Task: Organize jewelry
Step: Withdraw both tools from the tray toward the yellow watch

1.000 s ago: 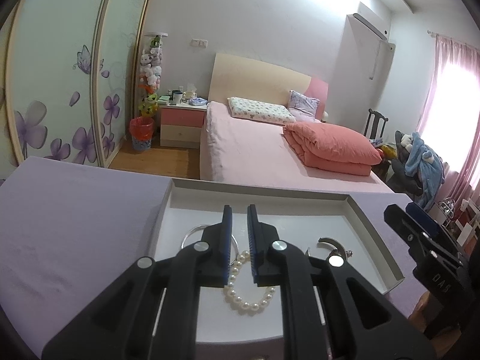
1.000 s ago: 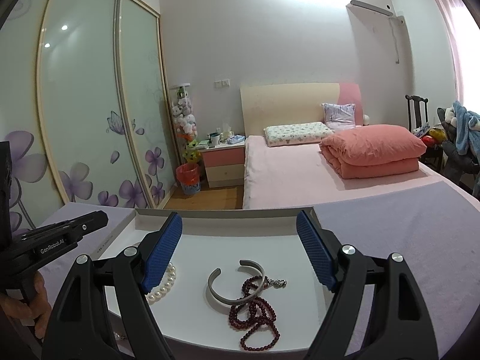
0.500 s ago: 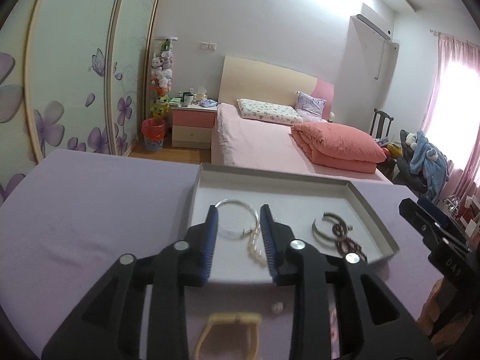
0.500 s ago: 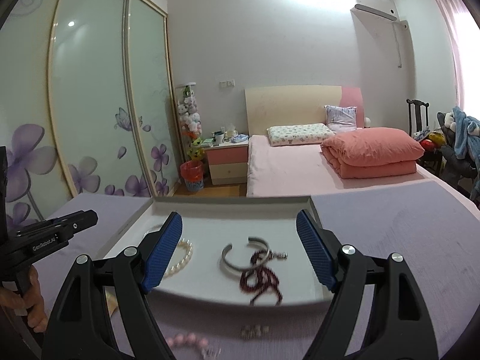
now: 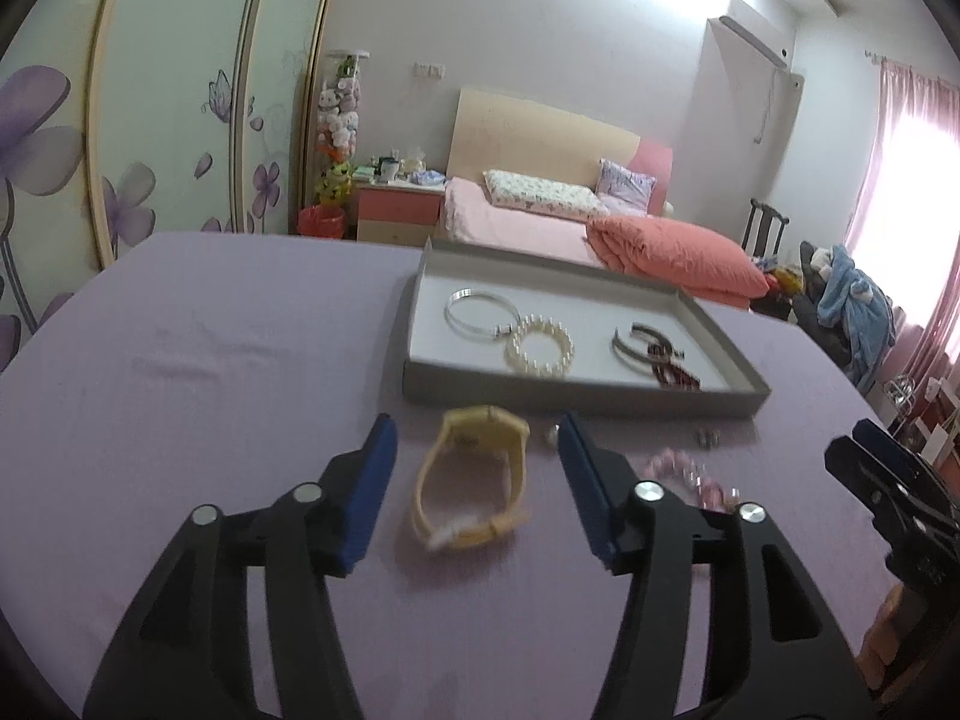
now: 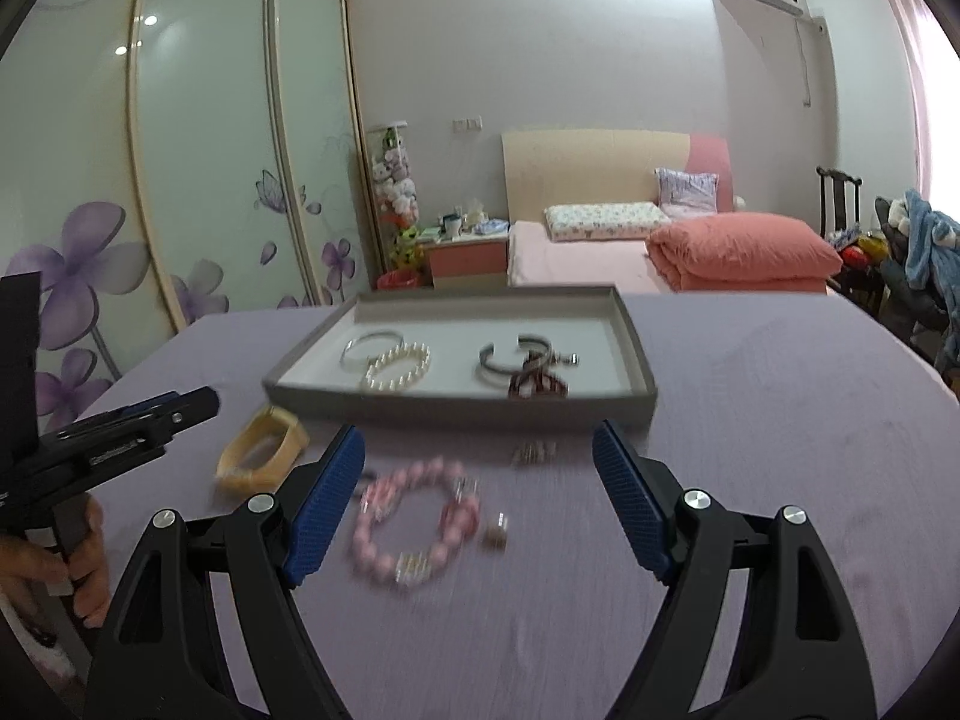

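The yellow watch (image 5: 474,480) lies on the lilac tabletop (image 5: 198,372), just in front of the grey tray (image 5: 585,402), its strap curled into a loop with the buckle end nearest me. My left claw (image 5: 477,483) hangs over it spread wide and holding nothing, one blue pad on each side of the loop. To take it well, I judge I should come straight down so the pads (image 5: 367,498) straddle one side of the strap rather than the whole loop, which looks soft and would likely fold or spring out if squeezed across. A grip close to the watch face seems the firmest. A small earring (image 5: 551,433) sits just beside the right pad, and I should not sweep it away as I close.

The pink bead bracelet (image 6: 414,519) lies on the cloth to the right of the watch, between the pads of my right claw (image 6: 477,504), which is likewise wide open and empty. Two small trinkets (image 6: 531,453) rest near it.

The tray already holds a silver bangle (image 5: 477,313), a pearl bracelet (image 5: 540,343), a dark cuff (image 5: 639,341) and dark red beads (image 5: 675,369). Its right end looks free for the watch.
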`<act>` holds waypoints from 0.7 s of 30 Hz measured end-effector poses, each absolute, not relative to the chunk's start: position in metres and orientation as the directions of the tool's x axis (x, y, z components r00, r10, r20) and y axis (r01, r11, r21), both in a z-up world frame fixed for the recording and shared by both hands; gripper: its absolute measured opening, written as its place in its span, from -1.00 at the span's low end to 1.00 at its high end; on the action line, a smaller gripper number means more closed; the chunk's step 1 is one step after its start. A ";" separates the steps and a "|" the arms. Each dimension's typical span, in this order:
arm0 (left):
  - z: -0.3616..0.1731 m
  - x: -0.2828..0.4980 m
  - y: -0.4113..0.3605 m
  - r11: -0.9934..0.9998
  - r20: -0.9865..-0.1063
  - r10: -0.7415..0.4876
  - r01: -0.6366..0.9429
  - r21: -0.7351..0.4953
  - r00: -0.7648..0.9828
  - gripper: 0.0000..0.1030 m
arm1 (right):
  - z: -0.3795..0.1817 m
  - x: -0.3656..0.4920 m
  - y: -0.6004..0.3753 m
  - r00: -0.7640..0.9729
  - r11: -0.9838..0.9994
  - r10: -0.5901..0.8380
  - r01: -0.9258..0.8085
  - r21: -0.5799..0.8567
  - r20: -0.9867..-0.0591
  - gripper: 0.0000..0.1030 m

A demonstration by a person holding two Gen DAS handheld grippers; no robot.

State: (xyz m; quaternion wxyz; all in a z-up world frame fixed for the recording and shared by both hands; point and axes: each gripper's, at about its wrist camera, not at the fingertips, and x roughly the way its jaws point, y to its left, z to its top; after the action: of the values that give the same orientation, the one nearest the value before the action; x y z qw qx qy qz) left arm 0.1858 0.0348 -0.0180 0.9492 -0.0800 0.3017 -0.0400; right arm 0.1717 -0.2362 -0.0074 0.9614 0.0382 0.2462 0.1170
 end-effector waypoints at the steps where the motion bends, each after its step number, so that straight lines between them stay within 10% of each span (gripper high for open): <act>1: -0.020 0.185 0.033 0.984 -0.573 -0.124 0.028 -0.174 0.810 0.21 | -0.009 0.168 -0.237 0.849 0.970 0.242 -0.203 0.134 -0.469 0.52; 21: -0.066 0.244 0.018 0.993 -0.776 -0.025 -0.071 -0.089 0.630 0.43 | -0.033 0.153 -0.254 0.831 0.969 0.237 -0.162 0.188 -0.504 0.52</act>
State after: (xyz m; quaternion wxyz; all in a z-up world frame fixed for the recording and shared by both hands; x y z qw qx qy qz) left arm 0.2441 0.0179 -0.0657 0.9010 -0.0556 0.4300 0.0128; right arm 0.1525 -0.2536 -0.0327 0.9542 0.0687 0.2716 0.1045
